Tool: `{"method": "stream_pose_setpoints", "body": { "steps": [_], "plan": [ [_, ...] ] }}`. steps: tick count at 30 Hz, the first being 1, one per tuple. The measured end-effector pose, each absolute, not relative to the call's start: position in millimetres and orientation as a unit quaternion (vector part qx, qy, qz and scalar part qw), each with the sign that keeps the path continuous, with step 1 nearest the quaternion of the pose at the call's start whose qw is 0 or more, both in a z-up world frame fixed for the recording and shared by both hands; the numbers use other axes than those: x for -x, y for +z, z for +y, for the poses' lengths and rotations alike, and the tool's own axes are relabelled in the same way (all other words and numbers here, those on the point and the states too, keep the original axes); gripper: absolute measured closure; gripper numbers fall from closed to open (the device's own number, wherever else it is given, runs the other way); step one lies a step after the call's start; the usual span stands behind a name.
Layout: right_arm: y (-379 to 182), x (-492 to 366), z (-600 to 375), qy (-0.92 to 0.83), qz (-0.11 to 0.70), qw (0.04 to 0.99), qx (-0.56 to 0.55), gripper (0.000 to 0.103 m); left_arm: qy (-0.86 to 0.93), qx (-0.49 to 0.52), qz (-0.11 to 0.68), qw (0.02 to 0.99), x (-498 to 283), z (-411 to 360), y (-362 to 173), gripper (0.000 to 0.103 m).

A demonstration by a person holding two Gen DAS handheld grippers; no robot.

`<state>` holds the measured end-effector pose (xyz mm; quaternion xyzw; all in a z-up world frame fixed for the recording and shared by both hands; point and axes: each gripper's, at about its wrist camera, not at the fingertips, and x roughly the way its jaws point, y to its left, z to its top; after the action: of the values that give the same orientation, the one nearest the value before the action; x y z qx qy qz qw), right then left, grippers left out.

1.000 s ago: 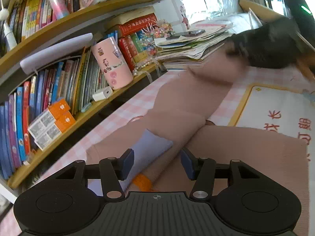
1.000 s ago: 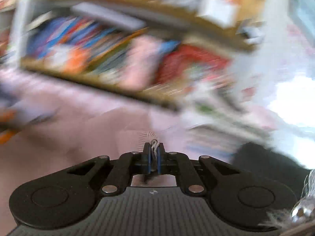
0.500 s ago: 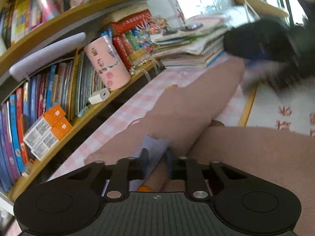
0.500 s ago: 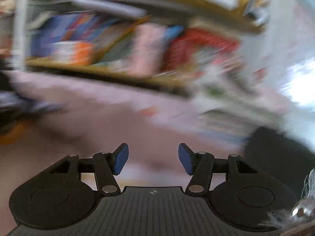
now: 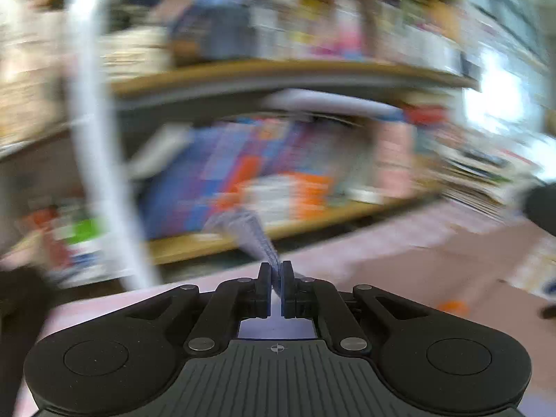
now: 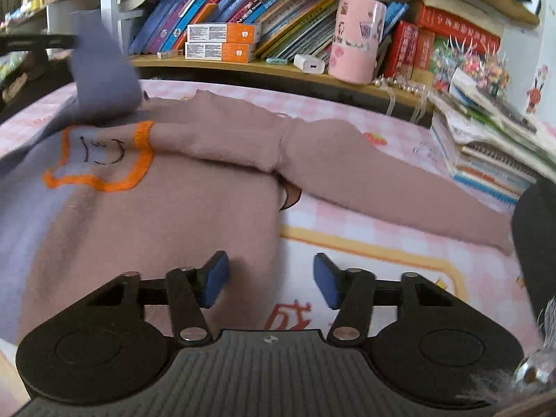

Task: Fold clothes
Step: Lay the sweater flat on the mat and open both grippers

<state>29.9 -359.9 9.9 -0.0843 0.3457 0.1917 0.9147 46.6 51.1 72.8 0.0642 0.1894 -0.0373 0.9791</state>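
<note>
We see books and pink cup shelved behind sweater, checked cloth beneath, left gripper clamped on blue cuff, right gripper wide apart, holding nothing.

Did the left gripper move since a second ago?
Yes. The left gripper, open over the flat sweater then, is now shut on its blue cuff, lifted up toward the bookshelf; the blur shows motion.
</note>
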Motion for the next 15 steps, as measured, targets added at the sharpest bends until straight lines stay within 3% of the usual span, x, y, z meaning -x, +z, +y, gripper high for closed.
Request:
{"method": "stream_pose_setpoints", "body": {
  "steps": [2,6,9,15],
  "plan": [
    [10,-27,-359,0.199,0.349,0.913,0.070,0.077,0.021,-0.044,0.176,0.983,-22,96,81,0.099],
    [11,-23,-349,0.198,0.349,0.913,0.080,0.085,0.127,-0.003,0.168,0.978,26,177,80,0.099],
    [13,-20,-342,0.197,0.354,0.910,0.091,0.086,0.189,0.008,0.189,0.963,47,220,67,0.098],
    [14,-8,-334,0.197,0.365,0.905,0.094,0.086,0.269,-0.033,0.275,0.922,72,228,28,0.081]
  ]
}}
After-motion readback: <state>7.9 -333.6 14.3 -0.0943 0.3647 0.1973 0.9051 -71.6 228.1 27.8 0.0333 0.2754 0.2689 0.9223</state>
